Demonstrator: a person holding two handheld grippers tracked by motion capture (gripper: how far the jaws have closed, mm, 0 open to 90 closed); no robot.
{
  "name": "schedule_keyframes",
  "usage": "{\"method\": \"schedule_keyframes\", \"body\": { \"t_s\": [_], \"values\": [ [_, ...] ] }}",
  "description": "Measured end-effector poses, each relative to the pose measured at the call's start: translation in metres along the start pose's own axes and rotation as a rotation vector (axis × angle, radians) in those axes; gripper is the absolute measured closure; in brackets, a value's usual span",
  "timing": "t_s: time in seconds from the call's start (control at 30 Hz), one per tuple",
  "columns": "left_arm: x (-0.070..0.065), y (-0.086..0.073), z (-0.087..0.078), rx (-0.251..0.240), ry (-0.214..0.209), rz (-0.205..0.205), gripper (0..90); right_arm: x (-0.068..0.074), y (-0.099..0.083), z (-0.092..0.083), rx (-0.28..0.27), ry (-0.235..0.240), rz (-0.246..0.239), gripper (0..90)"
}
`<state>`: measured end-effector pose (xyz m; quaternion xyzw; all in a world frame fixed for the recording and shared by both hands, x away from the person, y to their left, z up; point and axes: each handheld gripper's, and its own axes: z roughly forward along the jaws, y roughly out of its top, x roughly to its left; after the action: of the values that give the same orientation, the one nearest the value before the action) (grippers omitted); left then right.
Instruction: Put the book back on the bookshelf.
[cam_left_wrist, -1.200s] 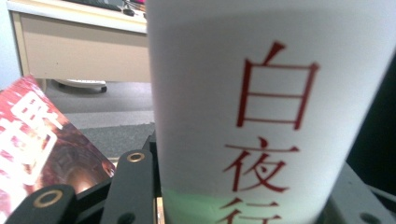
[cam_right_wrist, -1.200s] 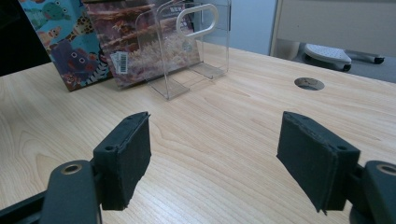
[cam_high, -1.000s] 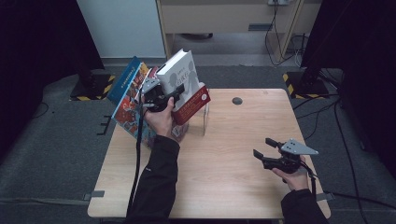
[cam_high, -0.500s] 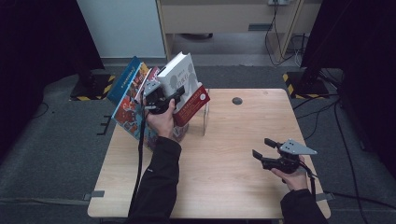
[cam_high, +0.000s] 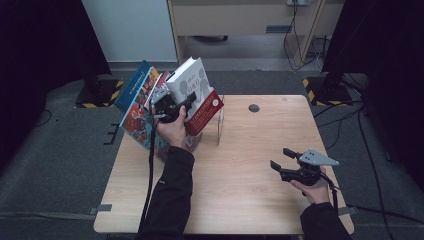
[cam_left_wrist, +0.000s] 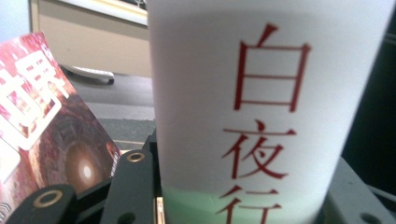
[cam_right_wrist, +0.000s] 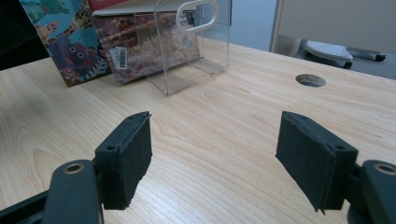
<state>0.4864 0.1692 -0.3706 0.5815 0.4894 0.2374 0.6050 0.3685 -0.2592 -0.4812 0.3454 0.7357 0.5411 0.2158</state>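
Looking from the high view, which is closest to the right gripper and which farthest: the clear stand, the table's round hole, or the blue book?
From the right gripper:
1. Clear stand, up-left on the table.
2. Round hole, near the far edge; close to the stand's distance, hard to separate.
3. Blue book, far left, plainly farthest.

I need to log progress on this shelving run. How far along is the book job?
Done: several books already lean in a row at the table's left edge, beside the clear bookend. In hand: the left gripper is shut on the white book, tilted above that row. Left: seating it. The right gripper hangs open.
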Motion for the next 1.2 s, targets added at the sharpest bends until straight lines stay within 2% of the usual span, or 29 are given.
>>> {"method": "schedule_keyframes", "body": {
  "t_s": [0.17,0.3,0.37,0.6,0.73,0.9,1.07,1.13,1.2],
  "values": [
    [-0.005,0.006,-0.003,-0.008,0.006,0.033,53.4,0.000,0.000,0.001,0.003,0.002,0.001,26.6],
    [-0.002,0.006,0.000,-0.010,0.009,0.011,53.4,0.001,0.000,0.001,0.005,0.003,0.001,26.7],
    [-0.001,0.004,0.002,0.000,0.004,-0.001,53.4,0.001,0.000,0.001,0.001,0.004,0.000,26.7],
    [-0.009,-0.006,0.011,0.011,0.029,0.019,53.4,0.000,-0.001,0.001,0.004,0.003,0.002,26.9],
    [-0.013,-0.020,0.015,0.034,0.038,0.038,53.3,0.000,-0.001,0.001,0.004,0.002,0.000,27.0],
    [-0.008,-0.037,0.019,0.030,0.038,0.008,53.3,0.000,0.000,0.001,0.005,0.005,-0.001,27.1],
    [-0.003,-0.042,0.014,0.012,0.023,-0.012,53.3,0.000,-0.001,0.002,0.011,0.005,-0.001,27.3],
    [0.000,-0.045,0.011,-0.003,0.024,-0.037,53.3,0.001,-0.001,0.002,0.007,0.006,-0.006,27.4],
    [0.001,-0.046,0.008,-0.009,0.020,-0.039,53.3,0.001,-0.001,0.001,0.007,0.005,-0.005,27.5]
  ]
}}
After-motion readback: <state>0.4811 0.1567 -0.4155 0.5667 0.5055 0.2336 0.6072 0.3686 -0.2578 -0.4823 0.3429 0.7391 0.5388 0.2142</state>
